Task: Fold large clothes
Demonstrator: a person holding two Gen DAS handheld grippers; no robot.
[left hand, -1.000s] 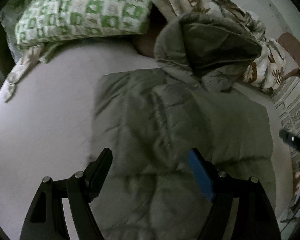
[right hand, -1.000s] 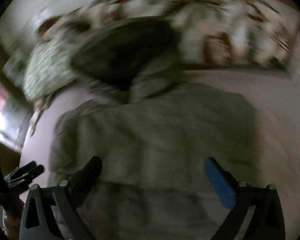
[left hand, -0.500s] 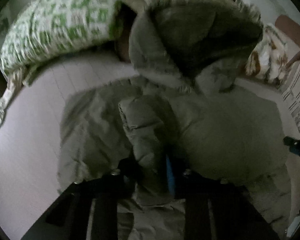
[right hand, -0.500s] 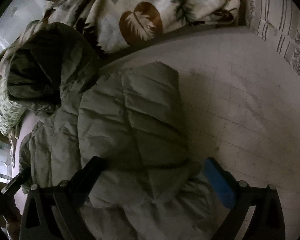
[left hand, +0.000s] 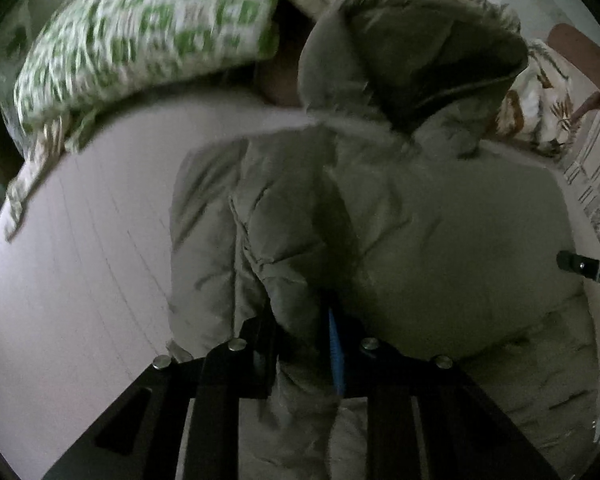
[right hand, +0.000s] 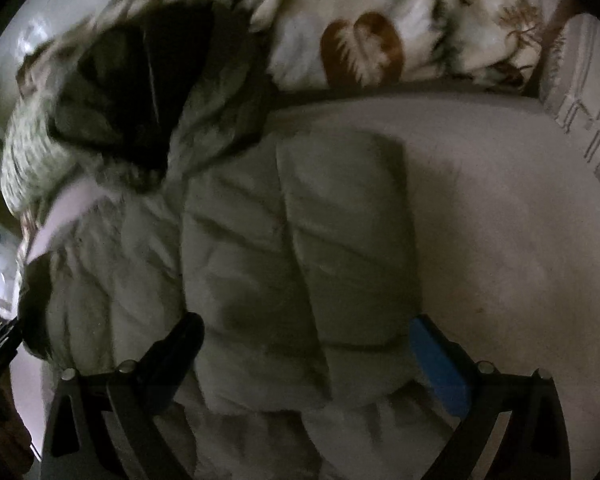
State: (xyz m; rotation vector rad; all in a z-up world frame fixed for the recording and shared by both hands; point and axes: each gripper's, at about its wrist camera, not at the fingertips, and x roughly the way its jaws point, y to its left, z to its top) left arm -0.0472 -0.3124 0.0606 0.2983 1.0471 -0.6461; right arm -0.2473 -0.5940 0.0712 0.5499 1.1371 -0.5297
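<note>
Far left in the left wrist view: green-and-white patterned pillow (left hand: 140,28) propped at the head of the bed (left hand: 80,248), pale sheet bare beside it. Moving right, big olive puffer jacket (left hand: 440,240) sprawled across the mattress, hood (left hand: 420,40) flopped up against the pillow and the leaf-print blanket (left hand: 540,92). Left tongs (left hand: 300,340) clenched on a bunched ridge of the jacket, just squeezed down onto it, padding pinched tight between the black finger and the blue pad (left hand: 336,356). At the right edge, a dark bit of the other tool poking in, too small to read much from. Over in the right wrist view, same order: pillow (right hand: 32,152) and dark hood (right hand: 140,80) top left, jacket (right hand: 280,260) in the middle with one quilted panel lying folded over the body, leaf-print blanket (right hand: 360,40) heaped along the top, plain bed sheet (right hand: 500,220) to the right. Right tongs (right hand: 304,352) spread wide, straddling the lower edge of that folded panel, black finger on the left, blue pad (right hand: 440,364) on the right, not squeezing anything. Pretty dim and a bit blurry all round.
</note>
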